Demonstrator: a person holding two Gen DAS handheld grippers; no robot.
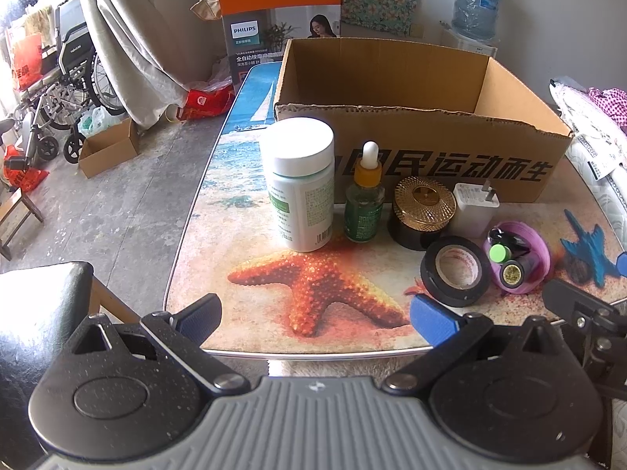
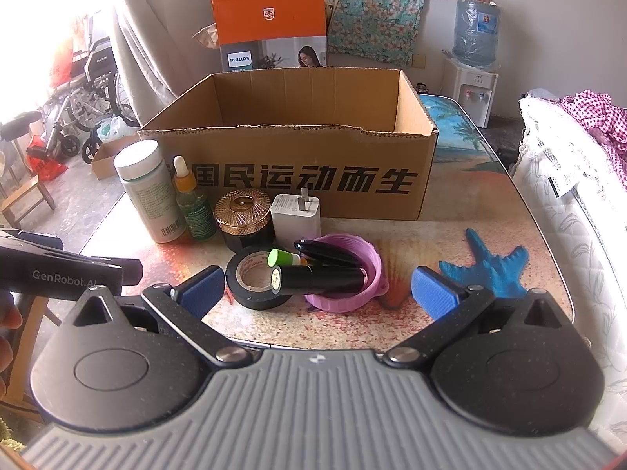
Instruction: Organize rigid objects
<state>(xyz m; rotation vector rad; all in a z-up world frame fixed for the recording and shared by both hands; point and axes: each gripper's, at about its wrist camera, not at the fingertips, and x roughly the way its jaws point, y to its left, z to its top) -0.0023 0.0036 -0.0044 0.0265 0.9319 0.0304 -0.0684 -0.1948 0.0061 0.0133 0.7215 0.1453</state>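
A row of small items stands before an open cardboard box (image 1: 450, 164) (image 2: 313, 180): a white pill bottle (image 1: 301, 184) (image 2: 151, 192), a green dropper bottle (image 1: 364, 199) (image 2: 194, 203), a gold-lidded black jar (image 1: 423, 205) (image 2: 245, 213), a white charger (image 1: 472, 209) (image 2: 296, 215), a black tape roll (image 1: 456, 272) (image 2: 250, 278), and a purple bowl (image 1: 537, 252) (image 2: 364, 274) holding a black tube (image 2: 317, 280) and a green-capped stick (image 2: 282, 257). My left gripper (image 1: 315, 319) hovers open over the table's near edge. My right gripper (image 2: 317, 293) is open near the tape and bowl.
The table (image 1: 219, 203) (image 2: 490, 203) carries a beach print with starfish. A Philips carton (image 1: 280, 19) stands behind the box. A wheelchair (image 1: 66, 86) and a small box (image 1: 109, 149) are on the floor at left. Bedding (image 2: 568, 196) lies at the right.
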